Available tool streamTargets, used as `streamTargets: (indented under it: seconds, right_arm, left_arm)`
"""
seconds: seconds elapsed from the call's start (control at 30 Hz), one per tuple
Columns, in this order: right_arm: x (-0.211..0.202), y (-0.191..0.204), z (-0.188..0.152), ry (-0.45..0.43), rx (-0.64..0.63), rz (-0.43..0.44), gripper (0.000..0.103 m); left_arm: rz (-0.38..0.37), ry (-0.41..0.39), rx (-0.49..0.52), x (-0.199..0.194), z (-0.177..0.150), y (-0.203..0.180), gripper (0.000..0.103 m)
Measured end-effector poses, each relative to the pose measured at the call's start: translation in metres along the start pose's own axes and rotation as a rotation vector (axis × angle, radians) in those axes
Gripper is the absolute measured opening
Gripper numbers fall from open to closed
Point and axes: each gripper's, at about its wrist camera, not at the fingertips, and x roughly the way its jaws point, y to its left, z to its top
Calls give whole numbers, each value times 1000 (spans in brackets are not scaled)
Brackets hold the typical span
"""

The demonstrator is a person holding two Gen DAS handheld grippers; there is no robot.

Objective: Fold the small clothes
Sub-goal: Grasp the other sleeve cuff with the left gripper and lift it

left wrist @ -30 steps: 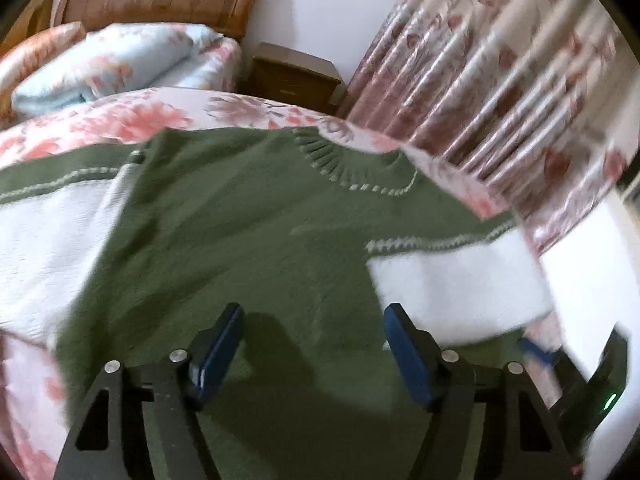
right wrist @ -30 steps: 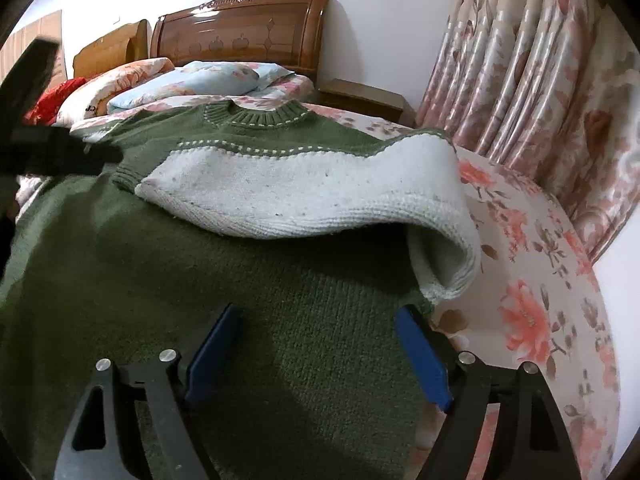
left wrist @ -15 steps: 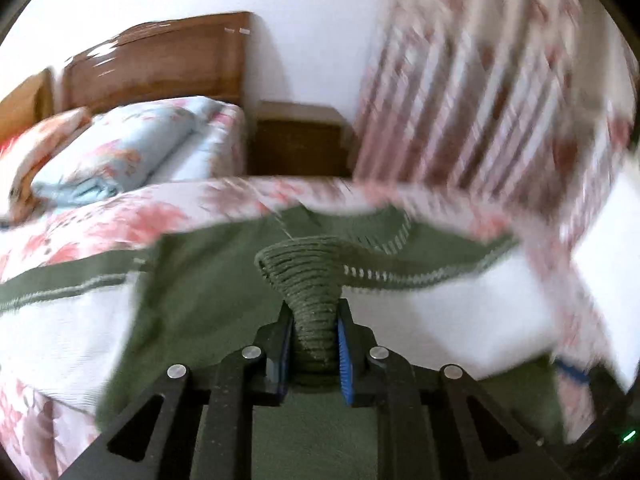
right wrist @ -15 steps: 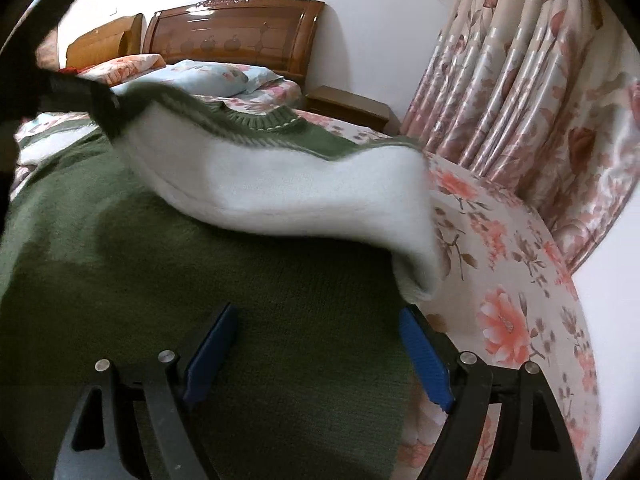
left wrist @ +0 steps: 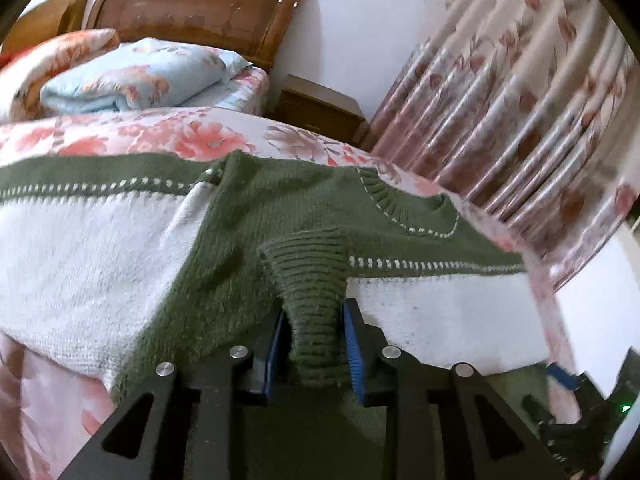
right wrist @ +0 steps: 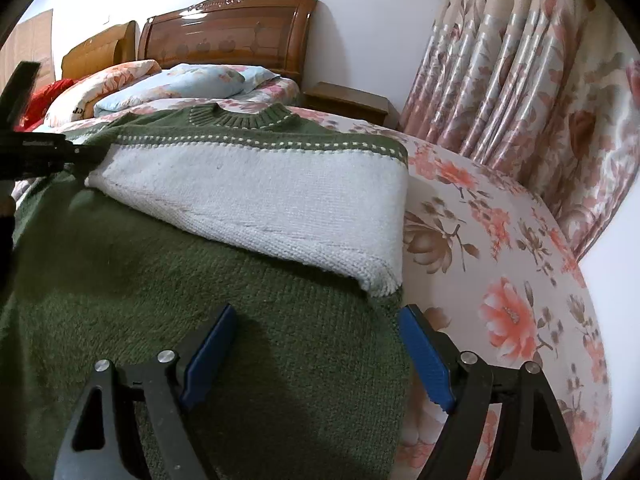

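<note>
Left gripper pinches green-and-white knitted sweater's ribbed cuff, cuff end hidden; right gripper spread.

Bed, floral sheet; green-and-white sweater spread flat on it, pillows near headboard.

A wooden headboard stands against the white wall. Floral curtains hang beside a brown nightstand.

A home bedroom: wooden headboard, pillows, floral curtains.
</note>
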Motion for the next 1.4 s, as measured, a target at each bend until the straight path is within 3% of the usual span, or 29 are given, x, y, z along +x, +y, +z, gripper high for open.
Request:
streamTargets:
  seconds: [0.17, 0.33, 0.43, 0.6, 0.73, 0.87, 1.0, 1.1, 1.13, 1.27, 1.4]
  right_arm:
    - [-9, -14, -3, -42, 78, 12, 103]
    - [-32, -71, -21, -186, 355, 96, 103]
    - [-38, -84, -27, -245, 425, 154, 103]
    - [-35, -70, -15, -223, 357, 167, 103]
    - [-32, -51, 24, -209, 262, 197, 103]
    - [1, -36, 83, -118, 154, 158, 103]
    - [59, -40, 118, -24, 219, 265, 103]
    - [104, -50, 117, 99, 275, 128, 103]
    - [105, -53, 114, 50, 281, 86, 103]
    - [92, -45, 110, 54, 277, 62, 103]
    - [53, -4, 95, -34, 173, 139, 103]
  left_arm:
    - [35, -74, -28, -13, -3, 4, 28]
    - [29, -118, -36, -20, -4, 6, 31]
    - [36, -107, -39, -15, -2, 5, 31]
    - [52, -79, -41, -12, -3, 6, 32]
    - [60, -76, -37, -11, -4, 5, 32]
    - [66, -67, -31, -8, -3, 4, 32]
    - [68, -68, -28, -6, -3, 2, 32]
    - [65, -72, -29, -6, -3, 3, 32]
    - [64, -73, -30, -6, -3, 3, 32]
    - [66, -70, -33, -5, -3, 4, 32]
    - [66, -69, -34, -5, -2, 5, 32]
